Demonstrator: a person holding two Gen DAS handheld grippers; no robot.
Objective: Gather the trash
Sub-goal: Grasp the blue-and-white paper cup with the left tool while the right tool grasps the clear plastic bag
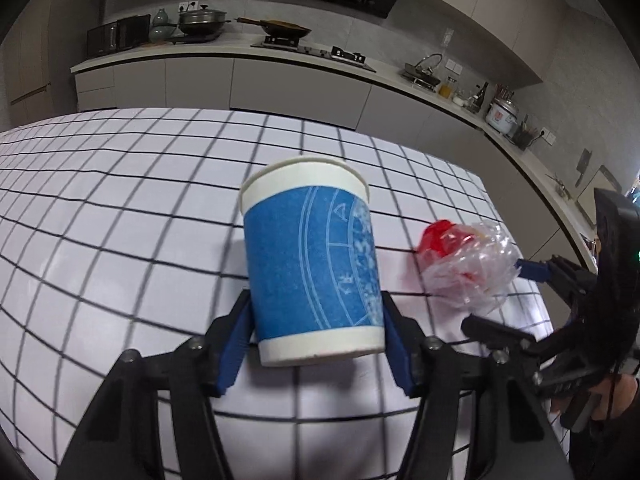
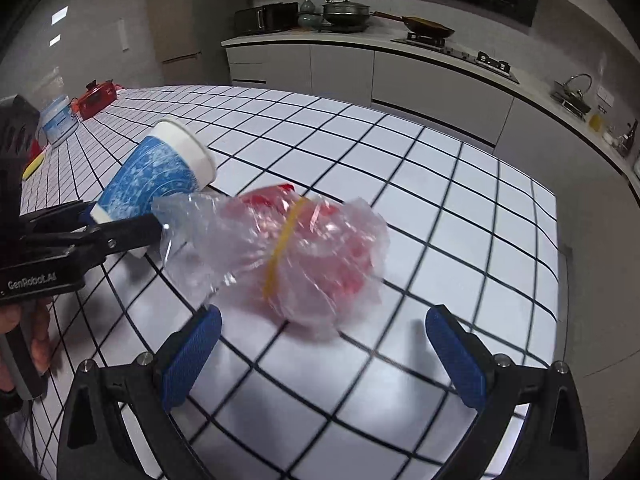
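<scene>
Left gripper (image 1: 316, 344): jaws clenched on base of paper cup (image 1: 312, 264), blue pads touching both sides; cup upright, centre of left wrist view, over grid-patterned tabletop (image 1: 120, 220). Right gripper (image 2: 322, 356): jaws released, spread wide at bottom of right wrist view, nothing between pads. Crumpled clear plastic bag (image 2: 296, 256) with red contents and yellow rubber band lies on tabletop just ahead of right jaws, apart from pads. Cup just beside bag, to its left in both views.

One paper cup (image 1: 312, 264), one plastic bag (image 2: 288, 256), two grippers
</scene>
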